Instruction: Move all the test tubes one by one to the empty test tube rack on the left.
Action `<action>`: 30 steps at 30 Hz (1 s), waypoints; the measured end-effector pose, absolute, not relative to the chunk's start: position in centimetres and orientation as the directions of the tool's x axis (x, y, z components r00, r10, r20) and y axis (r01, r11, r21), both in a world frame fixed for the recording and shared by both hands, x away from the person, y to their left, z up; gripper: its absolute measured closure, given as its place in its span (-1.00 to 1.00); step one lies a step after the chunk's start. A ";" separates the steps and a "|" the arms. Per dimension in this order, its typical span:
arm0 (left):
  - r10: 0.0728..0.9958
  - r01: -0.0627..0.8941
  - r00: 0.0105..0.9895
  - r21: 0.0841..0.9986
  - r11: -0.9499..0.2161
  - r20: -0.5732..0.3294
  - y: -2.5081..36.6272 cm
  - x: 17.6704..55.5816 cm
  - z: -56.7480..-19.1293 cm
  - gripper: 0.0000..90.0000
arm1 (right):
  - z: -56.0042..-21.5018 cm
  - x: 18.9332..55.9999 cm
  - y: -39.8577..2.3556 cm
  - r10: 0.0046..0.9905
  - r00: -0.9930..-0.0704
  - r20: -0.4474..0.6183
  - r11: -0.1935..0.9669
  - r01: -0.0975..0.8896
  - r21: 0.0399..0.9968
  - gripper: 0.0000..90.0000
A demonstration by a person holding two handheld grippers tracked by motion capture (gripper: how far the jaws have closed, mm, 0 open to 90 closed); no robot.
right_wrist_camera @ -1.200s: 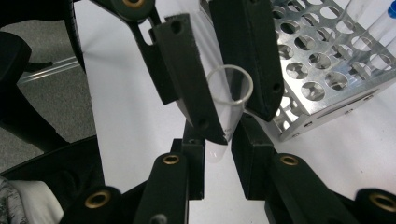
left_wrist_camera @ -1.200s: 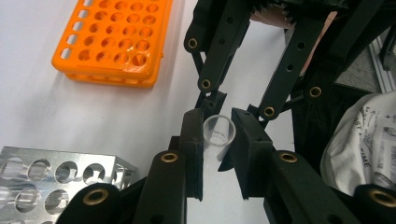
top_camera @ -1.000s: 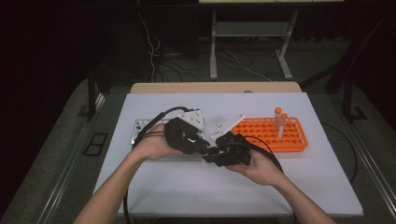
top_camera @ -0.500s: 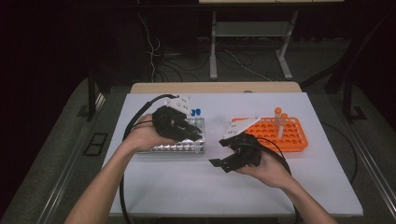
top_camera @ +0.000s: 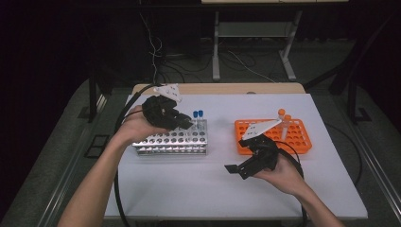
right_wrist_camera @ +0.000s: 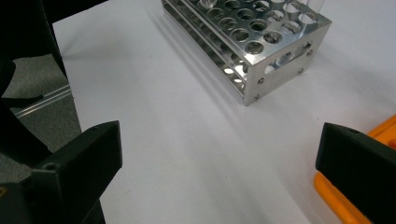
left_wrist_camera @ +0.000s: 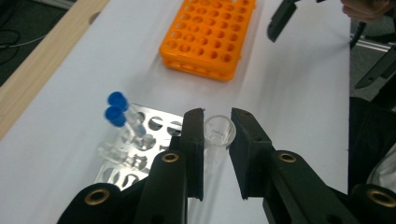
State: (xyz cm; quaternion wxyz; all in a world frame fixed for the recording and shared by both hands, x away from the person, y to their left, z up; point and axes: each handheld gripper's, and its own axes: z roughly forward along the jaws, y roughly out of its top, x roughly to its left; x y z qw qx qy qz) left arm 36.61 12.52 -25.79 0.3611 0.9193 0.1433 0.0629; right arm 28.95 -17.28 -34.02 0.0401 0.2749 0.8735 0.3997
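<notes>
Hands apart since earlier; left tool [left_wrist_camera: 217,140] pinches clear uncapped tube [left_wrist_camera: 218,133] over metal rack [top_camera: 172,141]; right tool [right_wrist_camera: 219,154] jaws just opened, spread, empty.

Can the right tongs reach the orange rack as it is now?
Probably yes. The right tongs are open with nothing between them, and the orange rack lies just beside that hand on the table, with nothing standing between the two.
</notes>
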 end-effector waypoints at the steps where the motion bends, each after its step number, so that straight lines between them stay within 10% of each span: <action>1: 0.316 0.223 0.949 0.683 -0.695 0.011 12.8 36.8 -25.7 0.66 | -34.1 28.9 -17.5 0.513 -0.845 0.150 0.528 0.449 0.721 -1.00; 30: 0.500 0.382 0.866 0.682 -0.624 -0.027 15.3 43.8 -28.8 0.66 | -35.5 28.4 -21.4 0.552 -0.811 0.192 0.480 0.498 0.722 -1.00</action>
